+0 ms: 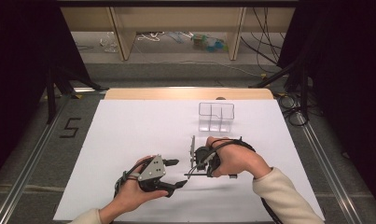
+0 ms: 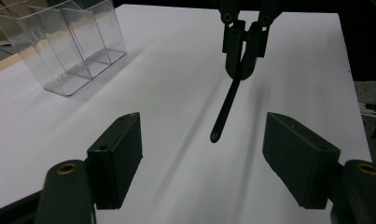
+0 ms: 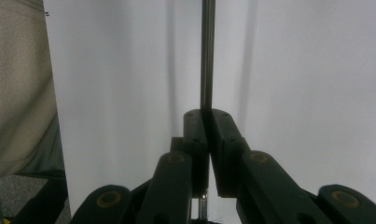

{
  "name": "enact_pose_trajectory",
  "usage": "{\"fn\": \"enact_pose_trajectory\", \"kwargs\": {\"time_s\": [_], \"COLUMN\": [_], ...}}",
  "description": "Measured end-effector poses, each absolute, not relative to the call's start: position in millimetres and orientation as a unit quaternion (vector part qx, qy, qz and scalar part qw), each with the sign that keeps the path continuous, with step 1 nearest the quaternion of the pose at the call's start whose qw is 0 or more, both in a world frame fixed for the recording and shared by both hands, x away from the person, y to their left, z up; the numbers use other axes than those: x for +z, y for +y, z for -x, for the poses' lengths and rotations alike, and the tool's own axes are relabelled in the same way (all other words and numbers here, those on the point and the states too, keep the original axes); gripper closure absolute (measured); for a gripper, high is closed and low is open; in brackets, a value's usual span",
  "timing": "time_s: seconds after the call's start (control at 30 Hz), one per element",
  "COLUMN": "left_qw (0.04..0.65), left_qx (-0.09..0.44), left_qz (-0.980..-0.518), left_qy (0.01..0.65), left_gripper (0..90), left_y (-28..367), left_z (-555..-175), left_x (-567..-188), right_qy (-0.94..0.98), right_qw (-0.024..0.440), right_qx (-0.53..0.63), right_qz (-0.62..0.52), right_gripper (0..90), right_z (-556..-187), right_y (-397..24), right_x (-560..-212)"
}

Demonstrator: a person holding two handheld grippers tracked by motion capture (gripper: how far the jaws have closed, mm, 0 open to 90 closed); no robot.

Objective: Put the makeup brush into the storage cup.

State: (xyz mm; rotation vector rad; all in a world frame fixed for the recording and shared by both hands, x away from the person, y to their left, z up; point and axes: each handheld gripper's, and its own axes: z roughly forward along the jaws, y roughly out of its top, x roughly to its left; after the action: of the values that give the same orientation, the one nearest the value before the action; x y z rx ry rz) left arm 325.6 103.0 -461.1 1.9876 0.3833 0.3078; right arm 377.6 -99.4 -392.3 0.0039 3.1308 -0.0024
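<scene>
Nearest the person, the left gripper (image 1: 175, 173) lay low over the white worktop (image 1: 129, 135) with its jaws spread wide and nothing between them, aimed at the free end of a thin dark metal rod (image 2: 225, 108). That rod was clenched at its other end in the tightly closed jaws of the right gripper (image 1: 193, 164), which held it roughly level above the worktop, its tip pointing toward the left gripper; in the right gripper view the rod (image 3: 207, 56) ran straight out from between the pressed pads. A cream sleeve (image 1: 288, 196) covered the right forearm. Farther off, near the back edge, stood a clear plastic organiser box with inner dividers (image 1: 216, 116), upright and well apart from both grippers. My judgement is that a handover or a two-handed hold was being prepared, and the risk lay in the rod's thinness: gripped at one end only, it could pivot or slip if the left jaws struck it off-centre, or closed beside the tip and not around it, and it might then drop to the worktop and roll. Letting go on the right before the left had a firm hold would cause the same. The only readable mark was a black "5" (image 1: 71, 127) taped on the grey floor to the left of the worktop.
</scene>
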Motion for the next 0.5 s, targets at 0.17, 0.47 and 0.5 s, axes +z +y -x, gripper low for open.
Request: {"fn": "enact_pose_trajectory", "kwargs": {"time_s": [0.17,0.47,0.5], "left_qw": [0.519,0.509,0.508], "left_qx": [0.119,0.116,0.116], "left_qz": [-0.833,-0.842,-0.843], "left_qy": [0.153,0.139,0.137], "left_gripper": [30.7,35.2,35.8], "left_y": [96.5,87.1,86.4], "left_z": [-327.8,-332.7,-333.2], "left_x": [-463.6,-467.2,-467.6], "right_qy": [1.0,1.0,1.0], "right_qw": [0.002,0.006,0.005], "right_qx": [0.0,0.005,0.006], "right_qz": [0.001,0.017,0.017], "right_gripper": [86.0,86.0,86.0], "right_z": [-377.8,-378.2,-378.2], "right_y": [-98.2,-96.8,-96.7], "right_x": [-392.3,-392.6,-392.7]}}
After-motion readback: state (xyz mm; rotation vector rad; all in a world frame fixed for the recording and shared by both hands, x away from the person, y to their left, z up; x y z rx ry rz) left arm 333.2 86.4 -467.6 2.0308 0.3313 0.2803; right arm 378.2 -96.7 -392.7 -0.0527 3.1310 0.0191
